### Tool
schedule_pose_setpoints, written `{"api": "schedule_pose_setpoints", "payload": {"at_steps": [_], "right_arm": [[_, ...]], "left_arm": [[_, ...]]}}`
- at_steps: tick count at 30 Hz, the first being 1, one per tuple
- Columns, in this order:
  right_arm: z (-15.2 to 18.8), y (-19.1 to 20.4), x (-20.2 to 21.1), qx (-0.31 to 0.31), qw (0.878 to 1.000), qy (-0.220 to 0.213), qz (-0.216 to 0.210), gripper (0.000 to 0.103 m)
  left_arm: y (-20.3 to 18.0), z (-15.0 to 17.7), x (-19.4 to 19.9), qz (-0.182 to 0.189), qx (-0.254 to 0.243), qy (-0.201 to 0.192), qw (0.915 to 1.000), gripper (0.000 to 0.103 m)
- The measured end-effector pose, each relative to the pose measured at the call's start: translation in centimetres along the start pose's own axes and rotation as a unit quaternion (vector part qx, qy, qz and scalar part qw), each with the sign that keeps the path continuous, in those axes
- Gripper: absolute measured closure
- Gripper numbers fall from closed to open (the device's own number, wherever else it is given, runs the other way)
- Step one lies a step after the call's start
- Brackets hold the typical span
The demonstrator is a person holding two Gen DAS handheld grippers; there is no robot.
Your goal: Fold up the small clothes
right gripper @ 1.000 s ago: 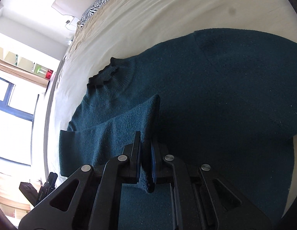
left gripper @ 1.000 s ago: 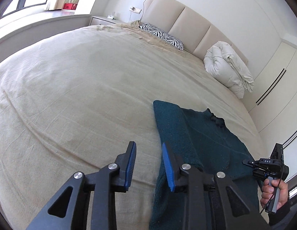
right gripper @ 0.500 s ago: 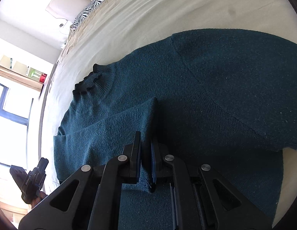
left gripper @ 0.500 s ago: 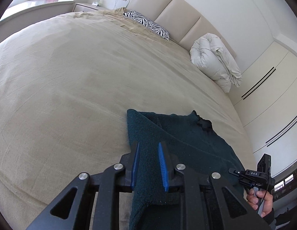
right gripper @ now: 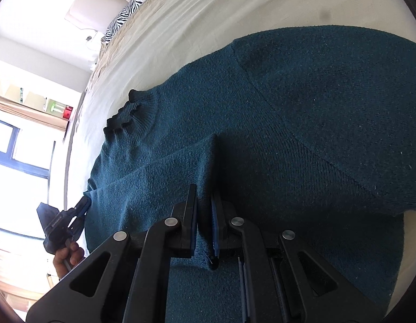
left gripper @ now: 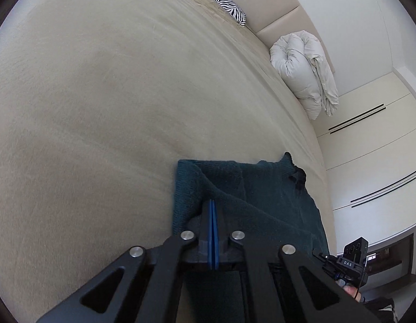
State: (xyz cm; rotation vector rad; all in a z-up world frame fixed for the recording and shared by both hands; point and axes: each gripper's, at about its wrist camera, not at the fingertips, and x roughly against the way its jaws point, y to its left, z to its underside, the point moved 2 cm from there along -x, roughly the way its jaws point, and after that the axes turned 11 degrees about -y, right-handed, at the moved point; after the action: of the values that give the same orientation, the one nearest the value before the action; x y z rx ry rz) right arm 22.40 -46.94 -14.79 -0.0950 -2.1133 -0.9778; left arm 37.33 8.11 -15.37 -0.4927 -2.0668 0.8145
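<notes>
**A:** Sweater (left gripper: 264,204), dark green, lies near the bed's (left gripper: 100,107) edge in the left view. The left gripper (left gripper: 212,207) has its jaws squeezed tight at a raised fold by the sweater's side. Whether it pinches any wool, I cannot tell.

**B:** In the right view, the right gripper (right gripper: 203,210) pinches a folded-over flap. Wool is soft and floppy, so grab edges.

Left gripper (left gripper: 212,207) moved from above the bare bed (left gripper: 100,107) to the sweater's (left gripper: 261,202) left edge, jaws gone from wide apart to together
</notes>
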Motion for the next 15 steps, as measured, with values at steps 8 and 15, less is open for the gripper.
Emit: {"api": "schedule_pose_setpoints", "payload": {"at_steps": [8,15], "right_arm": [[0.1,0.1,0.0,0.006,1.000,-0.003,-0.001,0.095],[0.3,0.2,-0.4,0.003,1.000,-0.005,0.005,0.095]], "left_arm": [[-0.6,1.3,2.3,0.015,-0.014,0.000,0.9998,0.100],[-0.6,4.2,5.5,0.011,-0.049,-0.003,0.9987,0.100]]}}
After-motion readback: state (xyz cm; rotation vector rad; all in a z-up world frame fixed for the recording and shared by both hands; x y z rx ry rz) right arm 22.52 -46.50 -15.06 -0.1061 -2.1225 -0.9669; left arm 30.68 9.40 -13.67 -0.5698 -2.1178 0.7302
